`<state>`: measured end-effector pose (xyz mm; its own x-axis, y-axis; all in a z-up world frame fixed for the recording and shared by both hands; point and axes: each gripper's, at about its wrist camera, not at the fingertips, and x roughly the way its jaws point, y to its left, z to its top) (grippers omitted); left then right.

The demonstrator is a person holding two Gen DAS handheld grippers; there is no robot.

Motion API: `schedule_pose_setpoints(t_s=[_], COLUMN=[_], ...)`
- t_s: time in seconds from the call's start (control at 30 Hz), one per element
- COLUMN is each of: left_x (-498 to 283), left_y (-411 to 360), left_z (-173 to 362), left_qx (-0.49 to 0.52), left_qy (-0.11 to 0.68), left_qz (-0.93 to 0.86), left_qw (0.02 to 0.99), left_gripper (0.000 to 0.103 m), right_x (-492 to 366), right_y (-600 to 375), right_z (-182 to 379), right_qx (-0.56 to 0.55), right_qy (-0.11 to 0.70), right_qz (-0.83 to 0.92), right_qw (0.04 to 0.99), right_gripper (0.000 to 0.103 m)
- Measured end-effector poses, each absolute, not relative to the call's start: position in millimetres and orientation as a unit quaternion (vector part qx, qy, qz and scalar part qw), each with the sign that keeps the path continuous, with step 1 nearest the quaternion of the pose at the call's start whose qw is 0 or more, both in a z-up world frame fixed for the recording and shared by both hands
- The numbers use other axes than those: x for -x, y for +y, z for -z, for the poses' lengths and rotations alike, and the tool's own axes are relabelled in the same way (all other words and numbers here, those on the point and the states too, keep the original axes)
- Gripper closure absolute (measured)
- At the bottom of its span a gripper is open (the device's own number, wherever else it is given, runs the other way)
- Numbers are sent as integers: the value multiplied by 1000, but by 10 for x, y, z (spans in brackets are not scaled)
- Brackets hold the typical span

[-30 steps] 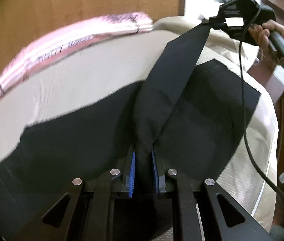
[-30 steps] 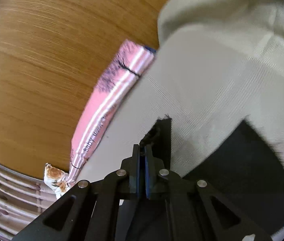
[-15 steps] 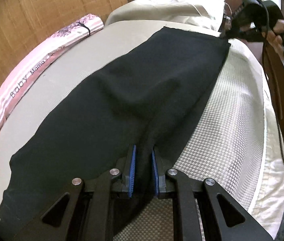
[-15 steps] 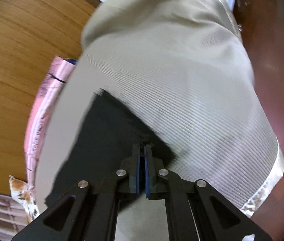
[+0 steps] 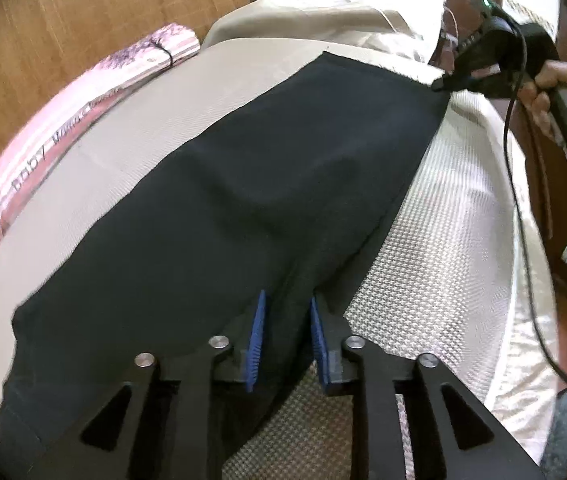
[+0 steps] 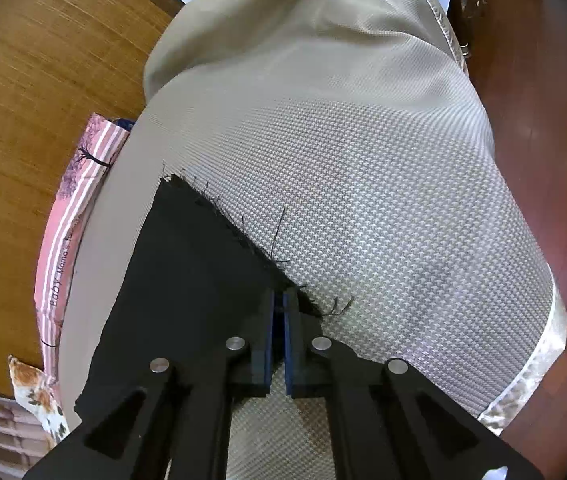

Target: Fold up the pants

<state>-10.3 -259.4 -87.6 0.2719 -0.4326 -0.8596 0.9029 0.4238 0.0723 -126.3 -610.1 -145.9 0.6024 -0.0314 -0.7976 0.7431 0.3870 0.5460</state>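
Black pants (image 5: 243, 200) lie flat along the beige bed cover (image 5: 455, 240), folded lengthwise. My left gripper (image 5: 286, 300) sits low at their near edge. Its jaws are opening, with a ridge of the black cloth still between the blue pads (image 5: 257, 328), which no longer pinch it. At the far corner, a person's hand (image 5: 551, 88) holds my right gripper (image 5: 437, 88). In the right wrist view, that gripper (image 6: 279, 294) is shut on the frayed hem of the pants (image 6: 195, 280), down on the bed cover (image 6: 363, 160).
A pink striped bundle (image 5: 83, 112) lies along the left side of the bed, against a wooden panel (image 5: 83, 20). A black cable (image 5: 523, 240) hangs from the right gripper over the bed's right edge. Rumpled bedding (image 5: 343, 12) lies beyond the pants. Dark wood (image 6: 543, 120) borders the bed's right side.
The raised pant leg has been carried over and laid flat on the other. The right gripper came down to the bed with the hem. The left jaws have spread slightly.
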Motion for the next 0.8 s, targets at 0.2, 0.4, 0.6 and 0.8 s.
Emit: schedule_pose_setpoints(t_s=[0.2, 0.4, 0.6, 0.8], left_x=[-63, -645, -1041, -1072], left_y=[-2212, -1371, -315, 522], left_z=[555, 419, 528, 664], left_qx=[-215, -147, -104, -65], left_qy=[400, 410, 432, 451], left_qz=[455, 324, 163, 69], left_qw=[766, 840, 881, 888], left_gripper=[58, 52, 52, 52], right_x=[1324, 860, -247, -1346], right_y=[-6053, -5704, -4670, -3227], right_z=[1059, 580, 425, 599], right_qx=[-430, -372, -301, -204], right_qy=[370, 374, 430, 506], right_qz=[298, 227, 46, -126], right_qw=[767, 819, 850, 829], right_gripper=[65, 65, 65, 65])
